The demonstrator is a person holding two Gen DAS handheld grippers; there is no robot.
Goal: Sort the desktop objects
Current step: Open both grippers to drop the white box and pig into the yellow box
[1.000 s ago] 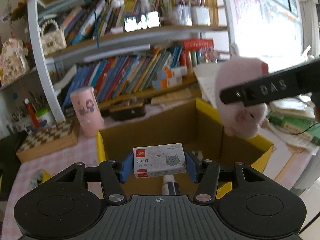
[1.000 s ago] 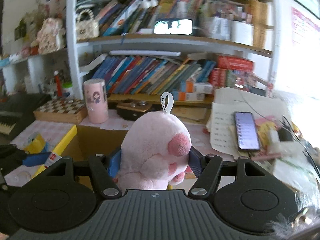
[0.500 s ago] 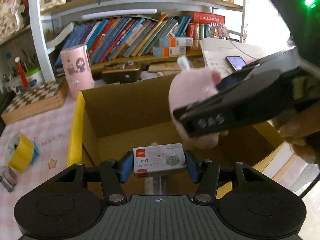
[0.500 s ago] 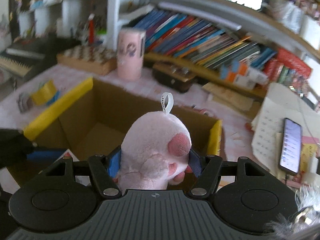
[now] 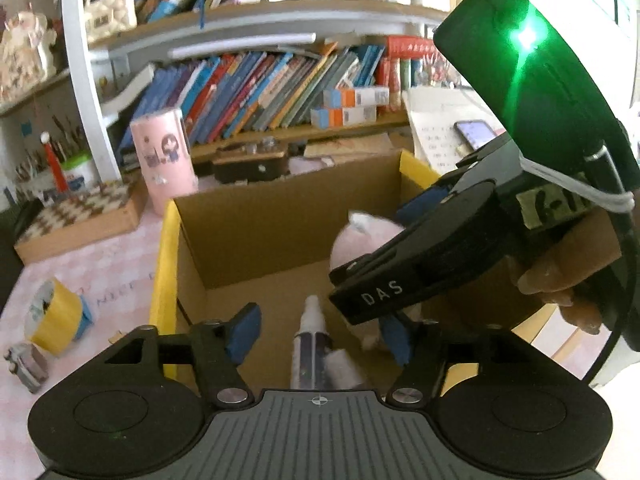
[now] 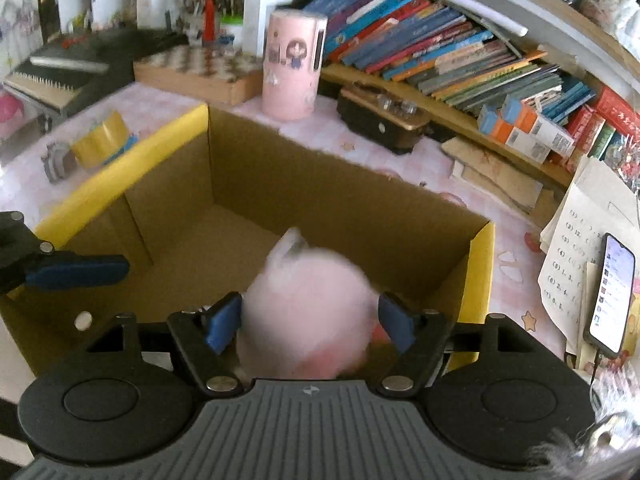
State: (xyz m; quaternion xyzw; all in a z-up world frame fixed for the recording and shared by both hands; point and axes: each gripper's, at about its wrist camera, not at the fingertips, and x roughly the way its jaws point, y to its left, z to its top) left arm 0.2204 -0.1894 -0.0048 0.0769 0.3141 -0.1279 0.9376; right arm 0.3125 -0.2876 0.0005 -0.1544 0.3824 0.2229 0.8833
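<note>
Over the cardboard box (image 6: 348,196) we have both tongs mid-release. Right tongs (image 6: 310,322) are opening: the pink plush toy (image 6: 308,312) sits between the blue pads, motion-blurred, left pad about touching it, right pad clear, so we judge it's dropping free toward the box floor. Left tongs (image 5: 320,334) are opening too, nothing between the pads; a small spray bottle (image 5: 310,344) lies on the box floor just beyond them at 12 o'clock. In the left view the plush (image 5: 362,236) shows at 2 o'clock behind the right tool. Handling guess: plush is light, soft, squashes under the pads, not fragile, won't slip; clamp across the body's widest part, or the loop on top. On the worktop at 9 o'clock of the box, a yellow tape roll (image 6: 102,140) looks unsorted: stiff, light, grab across the ring.
</note>
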